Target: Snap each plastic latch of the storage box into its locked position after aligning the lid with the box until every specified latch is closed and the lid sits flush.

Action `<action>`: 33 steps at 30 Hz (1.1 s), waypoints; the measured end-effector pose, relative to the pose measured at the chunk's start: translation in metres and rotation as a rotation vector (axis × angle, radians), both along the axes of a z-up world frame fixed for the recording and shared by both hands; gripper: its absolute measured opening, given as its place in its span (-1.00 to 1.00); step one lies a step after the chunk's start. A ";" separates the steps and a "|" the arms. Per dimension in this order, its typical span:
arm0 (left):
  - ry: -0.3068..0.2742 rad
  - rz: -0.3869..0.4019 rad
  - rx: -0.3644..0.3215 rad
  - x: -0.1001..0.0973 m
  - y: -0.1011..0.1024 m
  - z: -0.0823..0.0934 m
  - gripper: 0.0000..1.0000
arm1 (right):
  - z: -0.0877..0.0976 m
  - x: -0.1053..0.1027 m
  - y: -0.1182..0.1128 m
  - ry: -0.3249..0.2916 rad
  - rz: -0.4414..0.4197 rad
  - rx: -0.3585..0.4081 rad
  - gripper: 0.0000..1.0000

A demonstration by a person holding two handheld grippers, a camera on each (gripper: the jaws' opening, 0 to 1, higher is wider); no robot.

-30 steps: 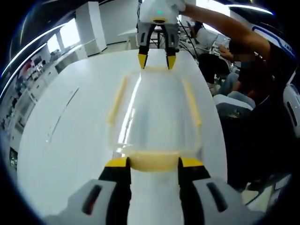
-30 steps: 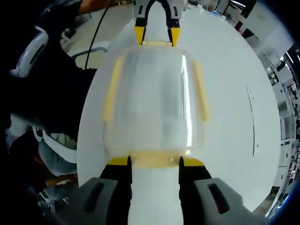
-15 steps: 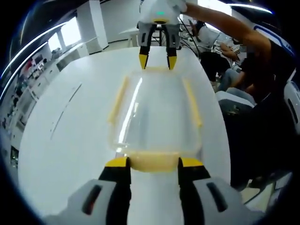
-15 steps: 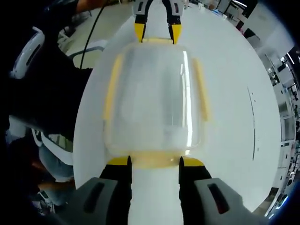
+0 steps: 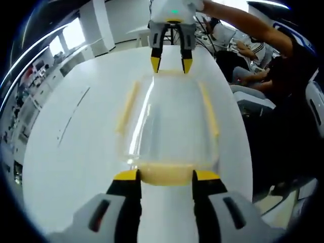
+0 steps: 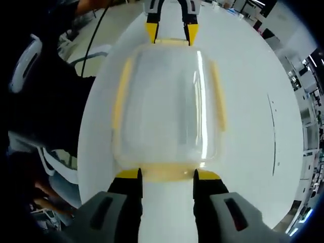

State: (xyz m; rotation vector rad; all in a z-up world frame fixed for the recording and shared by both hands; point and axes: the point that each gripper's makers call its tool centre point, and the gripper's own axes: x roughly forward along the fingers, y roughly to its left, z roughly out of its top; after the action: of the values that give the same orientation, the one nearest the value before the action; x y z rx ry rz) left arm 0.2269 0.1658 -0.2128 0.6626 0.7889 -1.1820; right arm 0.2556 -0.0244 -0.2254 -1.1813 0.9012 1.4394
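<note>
A clear storage box [image 5: 169, 124] with its lid [image 6: 169, 101] on lies flat on the white worktop [image 5: 76, 152], between the two hand-held grippers. In the left gripper view, the left hand-held gripper [image 5: 166, 175] stands with its jaws apart, their yellow tips at either end of the near yellow latch [image 5: 167, 173] on the box's short end. At the far short end the right hand-held gripper [image 5: 171, 63] points down, jaws spread, tips just beside the far latch [image 5: 169, 74]. In the right gripper view the same layout is mirrored: the right hand-held gripper [image 6: 167, 175] straddles its near latch [image 6: 167, 172] with open jaws, and the left hand-held gripper [image 6: 171, 33] is at the opposite end. Long yellow latches [image 6: 121, 93] run along both sides of the box. A person's arm [image 5: 243, 23] reaches in behind the far gripper.
</note>
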 end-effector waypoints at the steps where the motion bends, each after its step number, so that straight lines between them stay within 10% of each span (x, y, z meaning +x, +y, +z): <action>1: 0.002 0.000 -0.001 0.000 0.001 0.000 -0.26 | 0.000 0.000 0.001 0.001 0.000 0.001 -0.27; 33: 0.008 -0.013 0.003 0.007 0.011 -0.001 -0.26 | 0.003 0.005 0.010 0.002 -0.021 -0.085 -0.26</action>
State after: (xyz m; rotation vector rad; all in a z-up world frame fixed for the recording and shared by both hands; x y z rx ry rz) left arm 0.2343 0.1767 -0.2136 0.6666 0.7948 -1.1957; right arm 0.2604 -0.0144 -0.2228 -1.2298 0.9825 1.3975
